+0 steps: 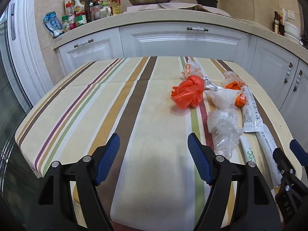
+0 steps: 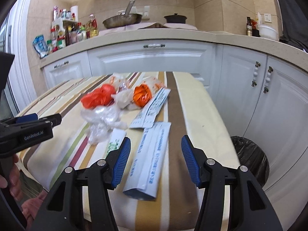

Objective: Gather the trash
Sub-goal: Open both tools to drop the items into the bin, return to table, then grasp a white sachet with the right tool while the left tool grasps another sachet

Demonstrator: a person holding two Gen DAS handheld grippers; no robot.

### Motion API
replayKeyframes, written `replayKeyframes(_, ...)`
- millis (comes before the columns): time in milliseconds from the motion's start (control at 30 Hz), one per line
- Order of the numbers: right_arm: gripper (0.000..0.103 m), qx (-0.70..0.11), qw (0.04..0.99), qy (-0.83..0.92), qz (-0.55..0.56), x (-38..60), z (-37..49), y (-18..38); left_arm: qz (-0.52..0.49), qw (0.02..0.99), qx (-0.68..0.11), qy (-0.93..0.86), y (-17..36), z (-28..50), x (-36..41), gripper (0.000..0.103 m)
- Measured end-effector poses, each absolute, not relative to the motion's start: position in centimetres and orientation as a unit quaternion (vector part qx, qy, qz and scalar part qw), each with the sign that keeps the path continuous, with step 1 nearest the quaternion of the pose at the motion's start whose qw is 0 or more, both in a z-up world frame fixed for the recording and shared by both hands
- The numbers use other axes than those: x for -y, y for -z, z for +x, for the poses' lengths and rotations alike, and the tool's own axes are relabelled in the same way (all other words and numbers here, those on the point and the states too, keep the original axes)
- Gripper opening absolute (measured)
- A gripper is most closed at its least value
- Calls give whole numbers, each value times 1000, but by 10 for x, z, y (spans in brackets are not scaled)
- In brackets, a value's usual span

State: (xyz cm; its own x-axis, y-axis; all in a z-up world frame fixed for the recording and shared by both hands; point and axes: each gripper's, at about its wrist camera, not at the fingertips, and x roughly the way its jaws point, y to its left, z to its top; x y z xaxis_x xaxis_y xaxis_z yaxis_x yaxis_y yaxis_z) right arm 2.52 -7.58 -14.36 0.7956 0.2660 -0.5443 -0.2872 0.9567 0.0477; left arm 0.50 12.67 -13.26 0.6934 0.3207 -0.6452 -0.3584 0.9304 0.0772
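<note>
The striped surface (image 1: 107, 104) spreads out ahead of both pairs of fingers, and a bin lined with a black bag (image 2: 250, 157) stands on the floor just off its edge, to the right of the right gripper (image 2: 155, 159). That gripper's blue-padded fingers (image 2: 121, 161) stand spread with nothing pressed between them. A long white wrapper (image 2: 152, 154) lies on the surface in the gap they frame, its long axis running away from the camera and leaning slightly right, its near end below the pads. A second white wrapper (image 2: 152, 107) lies farther ahead, tilted more to the right.

The left gripper (image 1: 154, 159) also has its fingers (image 1: 108, 159) spread and empty over bare cloth. The trash sits ahead and right of them: a crumpled clear plastic bag (image 1: 223, 127) just beyond the right finger, a red-orange plastic bag (image 1: 187, 92) farther ahead, then a smaller orange wad (image 1: 233, 85) behind it.
</note>
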Motion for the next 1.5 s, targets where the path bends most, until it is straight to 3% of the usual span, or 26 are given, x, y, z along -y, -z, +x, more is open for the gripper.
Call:
replayKeyframes(300, 53, -304, 941, -145, -19, 73, 27, 157, -33, 923, -347, -165, 139, 4, -119, 71)
replayKeyframes(433, 36, -306, 940, -150, -12, 77, 28, 158, -31, 924, -350, -152, 142, 6, -108, 72)
replayKeyframes(600, 27, -303, 940, -155, -8, 84, 27, 157, -23, 926, -355, -128, 146, 10, -86, 72)
replayKeyframes(1133, 27, -277, 953, -112, 47, 153, 17, 145, 6, 922, -378, -78, 168, 26, -16, 75)
replayKeyframes(1500, 27, -274, 953, -112, 56, 159, 13, 147, -7, 931, -363, -46, 169, 15, -13, 17)
